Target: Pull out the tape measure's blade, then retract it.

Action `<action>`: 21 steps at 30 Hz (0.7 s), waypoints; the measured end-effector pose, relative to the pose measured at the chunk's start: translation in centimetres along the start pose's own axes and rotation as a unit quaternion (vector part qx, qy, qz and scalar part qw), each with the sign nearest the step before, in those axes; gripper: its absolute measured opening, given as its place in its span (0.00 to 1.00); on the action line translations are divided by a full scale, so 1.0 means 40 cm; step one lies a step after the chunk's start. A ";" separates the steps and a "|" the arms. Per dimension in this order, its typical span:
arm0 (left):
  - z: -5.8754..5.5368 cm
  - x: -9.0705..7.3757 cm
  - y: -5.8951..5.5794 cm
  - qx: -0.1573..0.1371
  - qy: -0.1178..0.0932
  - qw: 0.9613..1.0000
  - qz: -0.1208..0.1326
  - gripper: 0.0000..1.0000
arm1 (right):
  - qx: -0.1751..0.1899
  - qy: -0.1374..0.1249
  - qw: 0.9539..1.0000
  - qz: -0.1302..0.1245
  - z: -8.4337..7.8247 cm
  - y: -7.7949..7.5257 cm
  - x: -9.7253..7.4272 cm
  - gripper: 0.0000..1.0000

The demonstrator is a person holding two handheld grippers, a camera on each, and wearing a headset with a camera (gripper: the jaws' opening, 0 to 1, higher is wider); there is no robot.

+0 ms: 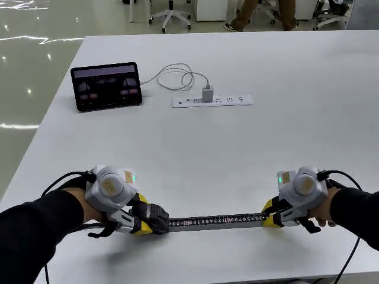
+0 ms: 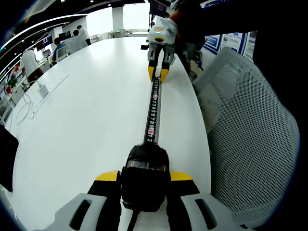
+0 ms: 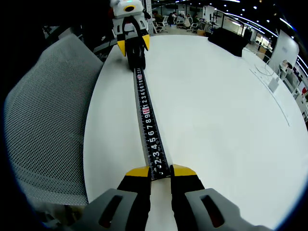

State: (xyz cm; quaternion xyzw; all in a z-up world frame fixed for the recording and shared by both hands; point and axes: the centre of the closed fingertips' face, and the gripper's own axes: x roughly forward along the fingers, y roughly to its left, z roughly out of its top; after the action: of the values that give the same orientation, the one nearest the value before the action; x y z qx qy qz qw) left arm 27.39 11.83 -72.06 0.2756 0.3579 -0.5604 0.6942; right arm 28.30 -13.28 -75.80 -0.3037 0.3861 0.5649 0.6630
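Tape measure (image 1: pixel 153 218), its rigid body clamped in the left gripper (image 2: pixel 144 176), lies on the white table (image 1: pixel 237 148) as the right gripper (image 3: pixel 160 172) pinches the thin, likely springy blade (image 3: pixel 147 120) by its tip.

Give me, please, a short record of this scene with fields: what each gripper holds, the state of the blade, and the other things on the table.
Left gripper: shut on the body of the tape measure
Right gripper: shut on the end of the blade
Blade state: pulled out, straight between the two grippers, along the near edge of the table
Task stage: blade out; retraction not yet done
Other things: tablet standing at the far left, power strip with a charger plugged in
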 end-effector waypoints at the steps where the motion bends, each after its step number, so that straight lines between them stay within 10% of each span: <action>1: 0.000 0.000 0.000 -0.001 0.000 1.000 0.001 0.32 | 0.000 0.001 1.000 0.000 0.000 0.000 0.000 0.11; 21: 0.004 0.000 0.007 0.003 -0.011 1.000 0.021 0.33 | -0.005 0.021 1.000 -0.005 0.004 0.000 0.004 0.12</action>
State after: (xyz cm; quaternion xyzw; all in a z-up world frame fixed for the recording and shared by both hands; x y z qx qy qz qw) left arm 27.68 11.76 -71.95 0.2793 0.3422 -0.5497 0.7091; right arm 28.35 -13.06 -75.85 -0.3205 0.3952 0.5574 0.6561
